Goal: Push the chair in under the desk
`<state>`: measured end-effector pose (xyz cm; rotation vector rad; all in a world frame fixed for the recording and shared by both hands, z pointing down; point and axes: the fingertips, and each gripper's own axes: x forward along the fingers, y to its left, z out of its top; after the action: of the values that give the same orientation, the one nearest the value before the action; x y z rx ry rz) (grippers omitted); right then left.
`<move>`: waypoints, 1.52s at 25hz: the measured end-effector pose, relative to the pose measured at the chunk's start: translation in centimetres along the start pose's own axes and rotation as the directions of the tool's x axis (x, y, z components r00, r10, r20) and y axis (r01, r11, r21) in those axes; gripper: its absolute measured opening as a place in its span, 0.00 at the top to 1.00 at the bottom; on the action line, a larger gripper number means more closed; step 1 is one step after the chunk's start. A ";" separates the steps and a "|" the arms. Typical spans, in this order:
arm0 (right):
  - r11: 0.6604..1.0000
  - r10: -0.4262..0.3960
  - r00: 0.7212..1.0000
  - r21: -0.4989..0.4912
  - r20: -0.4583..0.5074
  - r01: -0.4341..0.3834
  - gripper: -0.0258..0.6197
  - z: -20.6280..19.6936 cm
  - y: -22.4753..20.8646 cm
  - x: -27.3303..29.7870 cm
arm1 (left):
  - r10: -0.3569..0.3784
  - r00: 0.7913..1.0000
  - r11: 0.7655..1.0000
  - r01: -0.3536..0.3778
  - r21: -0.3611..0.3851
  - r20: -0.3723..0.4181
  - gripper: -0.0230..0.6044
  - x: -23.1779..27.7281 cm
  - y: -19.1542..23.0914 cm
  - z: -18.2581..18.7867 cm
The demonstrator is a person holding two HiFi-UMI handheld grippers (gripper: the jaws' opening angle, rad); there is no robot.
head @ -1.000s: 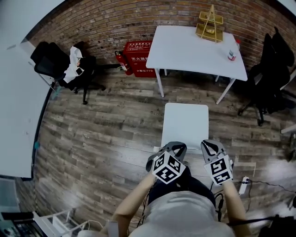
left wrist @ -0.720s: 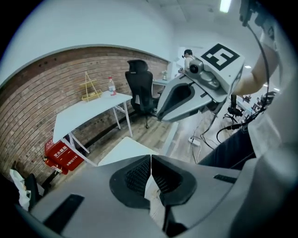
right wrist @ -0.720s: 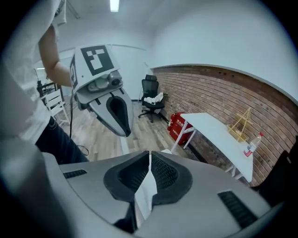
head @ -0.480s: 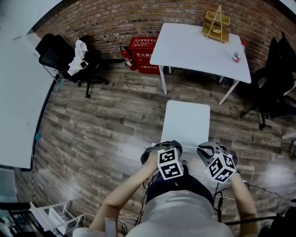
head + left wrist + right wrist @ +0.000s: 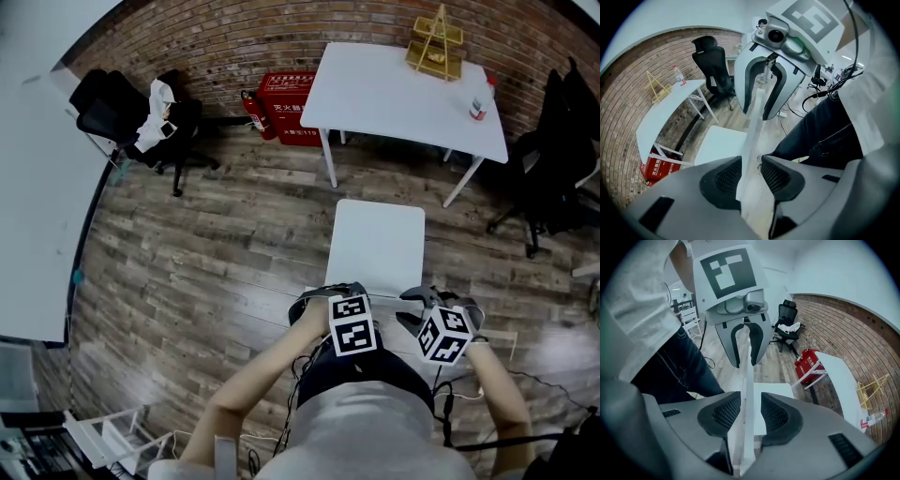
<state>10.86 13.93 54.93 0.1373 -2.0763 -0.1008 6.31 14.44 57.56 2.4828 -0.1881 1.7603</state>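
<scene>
The chair (image 5: pixel 378 246) stands on the floor (image 5: pixel 206 253) in front of the desk (image 5: pixel 375 94), apart from it, seat towards the desk and backrest nearest the person. The desk sits against the brick wall (image 5: pixel 216 37) – on its right part stand a tiered rack (image 5: pixel 435 45) (towards the wall) and a bottle (image 5: pixel 478 105) near the edge. Left of the desk is a fire-extinguisher box (image 5: pixel 286 103), a fire extinguisher (image 5: pixel 251 111) just beside it; further left – an office chair (image 5: pixel 131 122). Another office chair (image 5: pixel 553 159) stands right of the desk.
</scene>
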 end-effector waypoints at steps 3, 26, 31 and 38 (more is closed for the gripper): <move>0.999 0.011 0.998 -0.038 -0.054 -0.013 0.68 -0.5 0.0 0.6 | -0.008 1.000 1.000 0.008 0.008 -0.009 0.70 0.3 0.3 0.0; 0.991 0.039 0.958 -0.112 -0.283 -0.074 0.68 -2.9 0.9 5.4 | -0.083 0.990 0.992 0.092 0.082 -0.110 0.68 4.2 0.4 -1.0; 0.990 0.037 0.948 -0.119 -0.316 -0.078 0.70 -3.3 1.1 6.1 | -0.102 0.990 0.993 0.107 0.051 -0.099 0.68 5.5 0.4 -1.1; 0.996 0.042 0.949 -0.067 -0.314 -0.066 0.82 -3.5 0.5 6.5 | -0.016 0.997 0.993 0.024 0.113 -0.071 0.81 5.6 1.3 -1.0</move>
<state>10.74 13.44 62.28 0.0449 -1.7553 -0.1175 7.06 13.05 63.18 2.4846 -0.0585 1.8967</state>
